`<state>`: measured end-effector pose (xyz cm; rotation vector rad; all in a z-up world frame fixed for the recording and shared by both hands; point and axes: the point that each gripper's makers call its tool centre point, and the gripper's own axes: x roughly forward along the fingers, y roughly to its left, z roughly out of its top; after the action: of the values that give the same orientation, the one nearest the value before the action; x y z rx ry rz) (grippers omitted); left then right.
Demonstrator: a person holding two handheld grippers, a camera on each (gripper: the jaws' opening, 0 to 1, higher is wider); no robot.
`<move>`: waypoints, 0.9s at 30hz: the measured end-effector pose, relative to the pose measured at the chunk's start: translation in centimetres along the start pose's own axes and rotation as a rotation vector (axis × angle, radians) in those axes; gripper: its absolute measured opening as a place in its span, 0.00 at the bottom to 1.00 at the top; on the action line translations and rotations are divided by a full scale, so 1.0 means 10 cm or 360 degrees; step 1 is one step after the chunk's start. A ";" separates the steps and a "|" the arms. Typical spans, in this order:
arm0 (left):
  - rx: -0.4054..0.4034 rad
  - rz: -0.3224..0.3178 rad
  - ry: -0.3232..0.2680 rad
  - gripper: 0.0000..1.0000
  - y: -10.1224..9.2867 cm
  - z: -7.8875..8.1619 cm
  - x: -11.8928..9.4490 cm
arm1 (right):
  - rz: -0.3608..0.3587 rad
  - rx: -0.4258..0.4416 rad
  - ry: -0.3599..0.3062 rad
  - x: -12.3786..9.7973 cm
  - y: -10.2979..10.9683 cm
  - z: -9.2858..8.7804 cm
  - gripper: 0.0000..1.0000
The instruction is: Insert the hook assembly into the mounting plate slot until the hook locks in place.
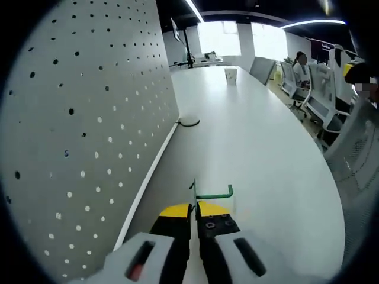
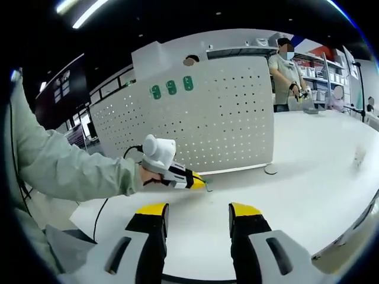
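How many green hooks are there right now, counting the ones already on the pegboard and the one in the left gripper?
Green hooks hung on the pegboard: 3
Green hook held by the left gripper: 1
Total: 4

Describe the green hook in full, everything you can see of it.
The hook is a thin green metal-looking rod, lying about level across the left gripper view, its far end bent up into a short tip. Its near end joins a small dark upright plate. The left claw is shut on it, holding it above the white table, beside the pegboard.
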<state>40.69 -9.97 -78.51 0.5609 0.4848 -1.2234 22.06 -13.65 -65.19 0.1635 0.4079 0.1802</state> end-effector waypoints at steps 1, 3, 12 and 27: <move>-0.0007 0.0009 -0.0006 0.03 0.00 0.00 -0.04 | 0.0006 -0.0004 -0.0007 -0.01 0.01 0.02 0.39; -0.0015 0.0014 -0.0016 0.03 0.00 0.01 -0.10 | 0.0015 -0.0004 -0.0015 -0.02 0.04 0.05 0.39; -0.0054 0.0111 -0.0104 0.03 0.01 0.15 -0.48 | 0.0077 -0.0050 -0.0049 -0.03 0.17 0.16 0.39; -0.0090 0.0268 -0.0310 0.03 -0.11 0.42 -1.14 | 0.0259 -0.0135 -0.0100 0.04 0.48 0.40 0.39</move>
<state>36.68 -4.52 -68.34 0.4206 0.3004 -1.0870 23.34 -9.39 -60.82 0.1183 0.3236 0.3511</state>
